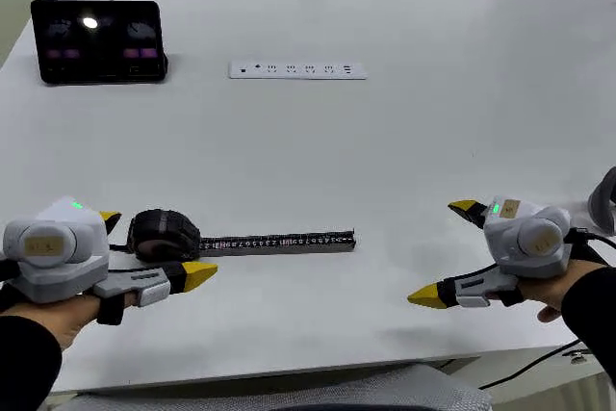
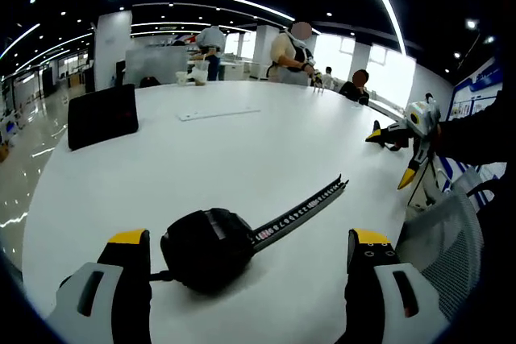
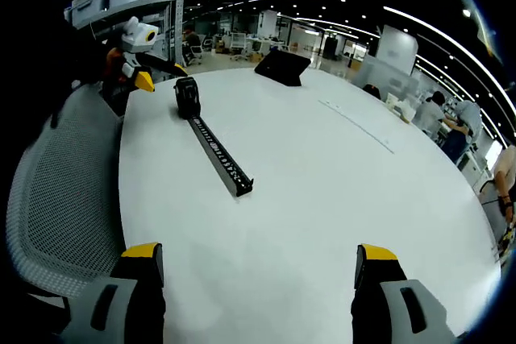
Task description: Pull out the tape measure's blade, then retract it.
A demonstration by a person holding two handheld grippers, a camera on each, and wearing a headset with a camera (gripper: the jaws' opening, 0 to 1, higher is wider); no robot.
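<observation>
A black tape measure case (image 1: 164, 234) lies on the white table (image 1: 404, 151), its blade (image 1: 279, 242) drawn out to the right and lying flat. My left gripper (image 1: 159, 247) is open, its yellow-tipped jaws standing on either side of the case (image 2: 208, 247) without touching it. The blade (image 2: 302, 209) runs away from the case toward the right. My right gripper (image 1: 445, 252) is open and holds nothing, well to the right of the blade's end hook (image 3: 243, 188). In the right gripper view the case (image 3: 186, 94) lies far off beside the left gripper (image 3: 141, 58).
A dark tablet (image 1: 98, 41) stands at the far left of the table. A white power strip (image 1: 297, 69) lies beyond the tape measure. A mesh chair (image 3: 56, 199) sits at the table's near edge. People stand at far tables (image 2: 290, 54).
</observation>
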